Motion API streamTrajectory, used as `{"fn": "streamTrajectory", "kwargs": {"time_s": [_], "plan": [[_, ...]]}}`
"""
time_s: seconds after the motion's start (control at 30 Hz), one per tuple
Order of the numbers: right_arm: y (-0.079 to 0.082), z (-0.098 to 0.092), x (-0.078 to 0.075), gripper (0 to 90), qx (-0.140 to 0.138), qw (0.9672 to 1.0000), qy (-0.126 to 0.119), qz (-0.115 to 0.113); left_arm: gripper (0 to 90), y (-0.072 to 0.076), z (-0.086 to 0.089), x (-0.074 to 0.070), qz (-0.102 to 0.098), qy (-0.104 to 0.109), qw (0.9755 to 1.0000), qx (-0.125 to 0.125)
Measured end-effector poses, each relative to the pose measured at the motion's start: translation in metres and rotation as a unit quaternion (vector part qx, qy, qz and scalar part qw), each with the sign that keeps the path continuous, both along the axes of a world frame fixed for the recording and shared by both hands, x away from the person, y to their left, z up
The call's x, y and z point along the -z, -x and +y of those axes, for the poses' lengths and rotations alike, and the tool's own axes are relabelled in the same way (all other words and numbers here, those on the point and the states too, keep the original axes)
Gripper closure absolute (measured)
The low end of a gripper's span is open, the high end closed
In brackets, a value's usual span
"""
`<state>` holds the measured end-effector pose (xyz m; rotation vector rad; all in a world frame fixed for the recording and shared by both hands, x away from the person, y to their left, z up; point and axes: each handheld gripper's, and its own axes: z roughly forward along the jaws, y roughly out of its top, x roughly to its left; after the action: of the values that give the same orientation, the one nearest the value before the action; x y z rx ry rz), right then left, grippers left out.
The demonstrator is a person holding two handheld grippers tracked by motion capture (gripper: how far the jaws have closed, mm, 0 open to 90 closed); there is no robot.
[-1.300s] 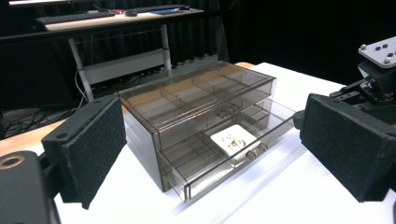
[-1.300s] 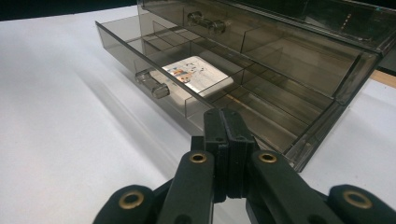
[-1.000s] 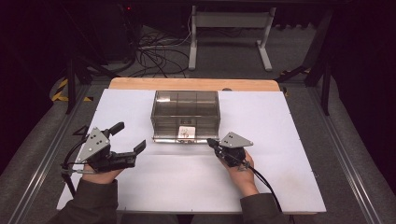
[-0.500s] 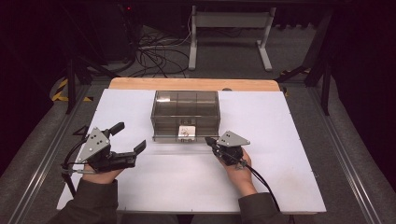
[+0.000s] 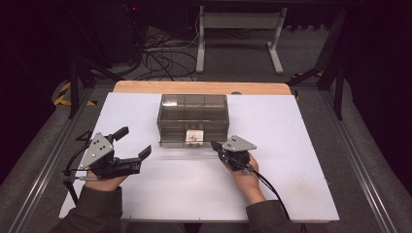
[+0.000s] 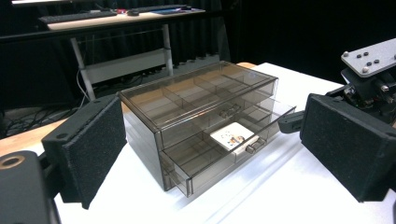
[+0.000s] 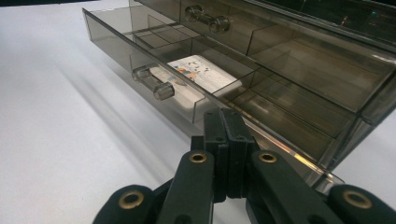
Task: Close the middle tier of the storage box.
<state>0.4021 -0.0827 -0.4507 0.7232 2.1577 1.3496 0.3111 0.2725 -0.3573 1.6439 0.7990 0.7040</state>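
A smoky clear drawer box stands in the middle of the white table. Its lower drawer is pulled partway out, and a white printed card lies in the middle compartment. My right gripper is shut with nothing in it. Its tip rests against the drawer's front wall, to the right of the clear handle. My left gripper is held wide open over the table left of the box, pointing toward it. Its black pads frame the box.
The white table top has bare room on both sides of the box and in front of it. A wooden strip runs along the far edge. Beyond it are cables and a metal stand on the dark floor.
My right gripper has crept a little forward and to the left, up to the lower drawer's front. The left gripper has stayed where it was.
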Motion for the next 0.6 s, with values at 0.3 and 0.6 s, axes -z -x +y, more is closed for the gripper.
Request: {"fn": "streamTrajectory", "kwargs": {"time_s": [0.3,0.6], "plan": [[-0.0016,0.0082,0.0004,90.0,0.002,1.0,0.003,0.002,8.0,-0.0002,0.0001,0.0001,0.002,-0.001,1.0,0.0],[-0.0055,0.0092,0.0005,90.0,0.006,1.0,0.002,0.001,8.0,-0.0003,0.0001,0.0004,0.001,0.0,1.0,0.0]]}}
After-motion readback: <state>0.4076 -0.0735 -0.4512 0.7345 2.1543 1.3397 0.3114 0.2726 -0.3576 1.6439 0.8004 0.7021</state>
